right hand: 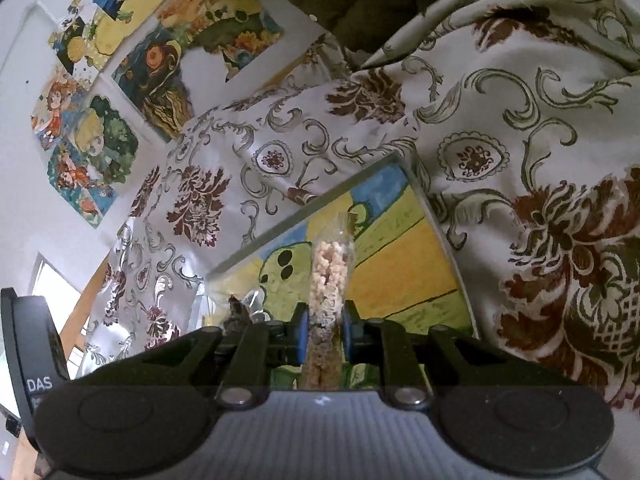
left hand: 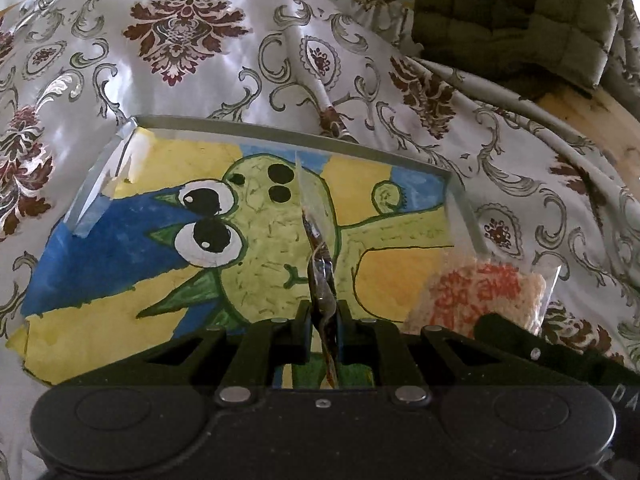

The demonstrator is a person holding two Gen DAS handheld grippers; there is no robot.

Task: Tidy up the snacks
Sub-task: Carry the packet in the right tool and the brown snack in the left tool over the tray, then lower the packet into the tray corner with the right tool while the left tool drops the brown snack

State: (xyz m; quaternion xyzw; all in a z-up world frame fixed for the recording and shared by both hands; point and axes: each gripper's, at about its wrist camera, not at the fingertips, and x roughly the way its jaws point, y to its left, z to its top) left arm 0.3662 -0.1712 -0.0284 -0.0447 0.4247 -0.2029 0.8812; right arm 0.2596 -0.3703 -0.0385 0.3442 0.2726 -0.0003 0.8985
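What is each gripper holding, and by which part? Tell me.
Left gripper: thin clear snack packet, pinched at its near end. Right gripper: clear bag of puffed snacks, pinched at its lower part.

Glossy patterned cloth (left hand: 192,40); clear crinkly plastic snack packet (right hand: 328,272); painted tray (left hand: 100,280)

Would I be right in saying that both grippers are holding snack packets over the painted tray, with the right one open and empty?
Not quite: in the right wrist view, the right gripper is shut on a clear packet of puffed snacks. The left gripper also holds a thin packet over the painted tray.
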